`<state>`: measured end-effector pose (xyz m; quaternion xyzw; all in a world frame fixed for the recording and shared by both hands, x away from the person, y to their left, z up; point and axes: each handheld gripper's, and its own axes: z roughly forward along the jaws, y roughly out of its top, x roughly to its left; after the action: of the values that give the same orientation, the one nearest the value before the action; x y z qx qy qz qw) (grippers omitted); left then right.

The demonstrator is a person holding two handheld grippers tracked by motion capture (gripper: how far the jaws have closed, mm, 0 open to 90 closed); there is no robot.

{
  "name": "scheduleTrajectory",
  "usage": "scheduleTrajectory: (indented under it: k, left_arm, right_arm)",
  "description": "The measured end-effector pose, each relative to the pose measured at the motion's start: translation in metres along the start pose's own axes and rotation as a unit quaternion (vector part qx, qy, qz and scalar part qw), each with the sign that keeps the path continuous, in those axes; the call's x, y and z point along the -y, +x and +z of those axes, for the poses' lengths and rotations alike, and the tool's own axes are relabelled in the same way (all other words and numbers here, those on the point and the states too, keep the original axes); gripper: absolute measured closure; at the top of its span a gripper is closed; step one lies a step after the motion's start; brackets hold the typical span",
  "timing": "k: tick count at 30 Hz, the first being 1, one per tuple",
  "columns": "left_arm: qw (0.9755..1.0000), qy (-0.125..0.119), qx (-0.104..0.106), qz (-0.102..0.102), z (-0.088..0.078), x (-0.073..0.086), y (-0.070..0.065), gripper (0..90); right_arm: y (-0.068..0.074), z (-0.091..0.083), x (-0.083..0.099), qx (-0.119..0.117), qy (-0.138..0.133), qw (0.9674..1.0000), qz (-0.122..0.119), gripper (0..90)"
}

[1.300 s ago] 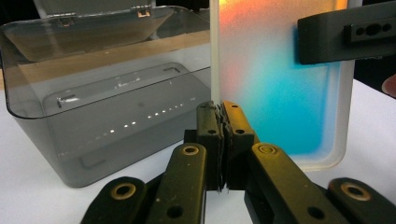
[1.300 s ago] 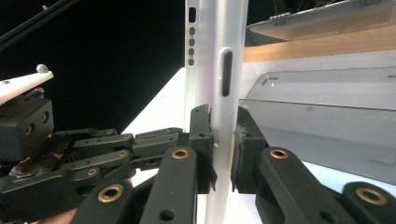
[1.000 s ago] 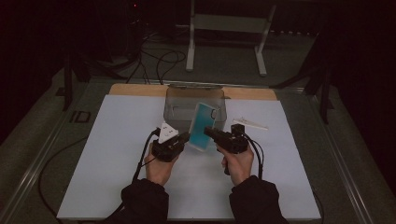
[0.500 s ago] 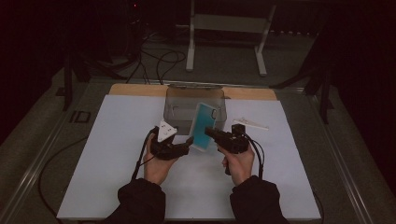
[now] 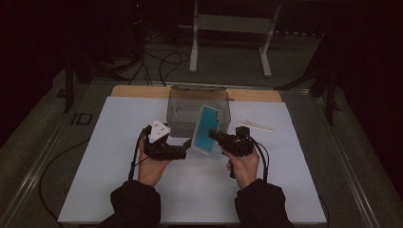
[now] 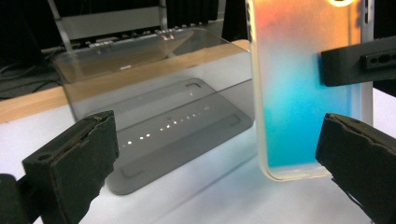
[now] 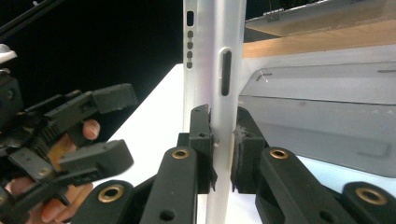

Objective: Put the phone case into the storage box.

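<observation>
The right gripper (image 7: 223, 154) clamps the edge of a phone case (image 5: 207, 129), blue shading to orange, and holds it upright above the white mat (image 5: 114, 161). The left gripper (image 6: 219, 154) has just been opening; its jaws stand wide just beside the case's lower end, apparently not touching it. Beyond both sits a clear plastic bin (image 5: 185, 107).

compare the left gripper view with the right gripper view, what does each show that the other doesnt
Left gripper view: the phone case's broad orange-to-blue face, framed by the open left tongs, whose jaws have just been opening and stand clear of it.

Right gripper view: the case's thin side edge with button cutouts, clamped between the right tongs, plus the fingers of the person's other hand.

Both: the case held upright, the clear plastic box behind it, and the white table surface.
</observation>
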<state>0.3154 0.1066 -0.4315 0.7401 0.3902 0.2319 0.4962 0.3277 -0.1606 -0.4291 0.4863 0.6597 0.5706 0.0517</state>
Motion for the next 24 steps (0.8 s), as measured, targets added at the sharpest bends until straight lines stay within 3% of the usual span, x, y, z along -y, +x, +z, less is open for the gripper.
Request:
scheduleTrajectory:
  k: [10, 24]
  left_arm:
    - [1.0000, -0.002, -0.007, -0.001, -0.021, 0.009, 0.020, 0.3]
    - [0.9994, 0.005, -0.033, 0.009, -0.055, 0.027, 0.047, 0.3]
  right_arm:
    - [0.001, 0.000, -0.001, 0.009, 0.005, 0.9999, -0.006, 81.8]
    - [0.003, -0.002, -0.006, 0.016, 0.011, 0.9997, -0.014, 81.7]
